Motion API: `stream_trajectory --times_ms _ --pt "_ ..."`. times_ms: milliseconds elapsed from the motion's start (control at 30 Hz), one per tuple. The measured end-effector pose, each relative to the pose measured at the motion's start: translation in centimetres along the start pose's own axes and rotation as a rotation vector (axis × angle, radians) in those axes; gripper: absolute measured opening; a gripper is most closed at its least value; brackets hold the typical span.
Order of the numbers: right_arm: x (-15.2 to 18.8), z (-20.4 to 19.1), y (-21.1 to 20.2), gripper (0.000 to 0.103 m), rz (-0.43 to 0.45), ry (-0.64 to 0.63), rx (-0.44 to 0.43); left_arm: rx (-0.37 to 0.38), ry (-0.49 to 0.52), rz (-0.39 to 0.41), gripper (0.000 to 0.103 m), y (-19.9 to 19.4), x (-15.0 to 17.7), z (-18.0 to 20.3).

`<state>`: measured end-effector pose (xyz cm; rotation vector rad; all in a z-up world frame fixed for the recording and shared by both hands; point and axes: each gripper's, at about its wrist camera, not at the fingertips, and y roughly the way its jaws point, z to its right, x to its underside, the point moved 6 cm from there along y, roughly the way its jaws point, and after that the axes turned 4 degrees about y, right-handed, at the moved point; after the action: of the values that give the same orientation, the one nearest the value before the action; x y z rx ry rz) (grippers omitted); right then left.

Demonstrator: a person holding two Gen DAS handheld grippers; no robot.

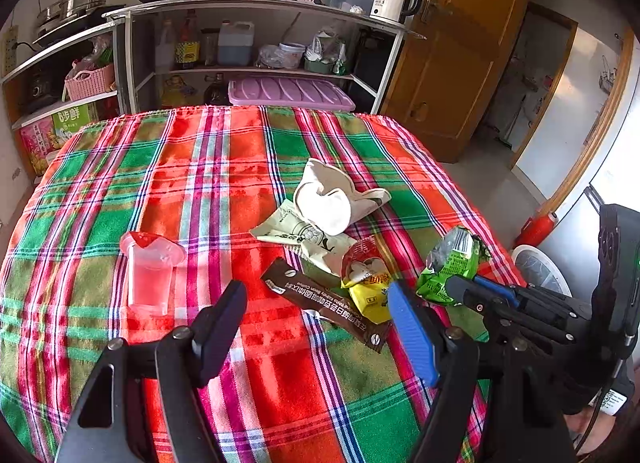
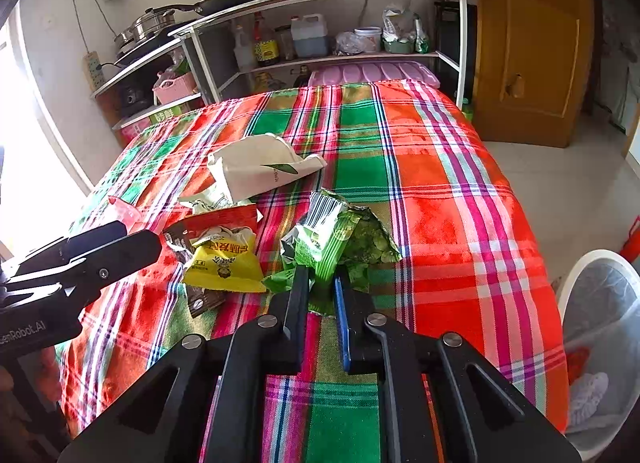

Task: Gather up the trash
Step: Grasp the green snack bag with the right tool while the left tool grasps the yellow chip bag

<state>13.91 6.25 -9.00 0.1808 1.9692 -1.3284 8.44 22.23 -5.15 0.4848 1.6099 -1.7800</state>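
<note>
Right gripper [image 2: 322,295] clamped on green wrapper [image 2: 340,239] edge | light, crinkly, slippery | left gripper [image 1: 316,327] open, empty

My left gripper [image 1: 316,333] is matte black, with angular arms and silver screws at the pivots; one finger is black, the other has a blue pad. My right gripper [image 2: 322,295] is built alike. White lettering marks a black body at far left.
</note>
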Motion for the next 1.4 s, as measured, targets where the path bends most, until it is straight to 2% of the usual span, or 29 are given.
stream_trajectory --times_ms 300,633,800,967,1300,1400 --pt "-0.2 0.0 -0.1 0.011 0.014 -0.01 -0.005 -0.025 -0.006 -0.028 0.075 1.3 0.2 0.0" --pt "-0.2 0.4 -0.4 0.011 0.026 -0.004 0.008 -0.006 0.039 -0.018 0.075 2.4 -0.6 2.6" --pt "-0.3 0.7 -0.5 0.011 0.025 0.002 0.004 -0.03 0.049 -0.059 0.073 3.9 -0.5 2.9" --pt "-0.2 1.0 -0.5 0.011 0.031 -0.007 0.018 -0.039 0.046 -0.055 0.059 4.2 -0.6 2.9" --pt "-0.3 1.4 -0.7 0.011 0.039 -0.003 0.008 -0.006 0.054 -0.061 0.042 4.5 -0.5 3.2" --pt "-0.3 1.5 -0.7 0.011 0.039 -0.004 0.006 -0.001 0.054 -0.062 0.04 4.6 -0.4 3.3"
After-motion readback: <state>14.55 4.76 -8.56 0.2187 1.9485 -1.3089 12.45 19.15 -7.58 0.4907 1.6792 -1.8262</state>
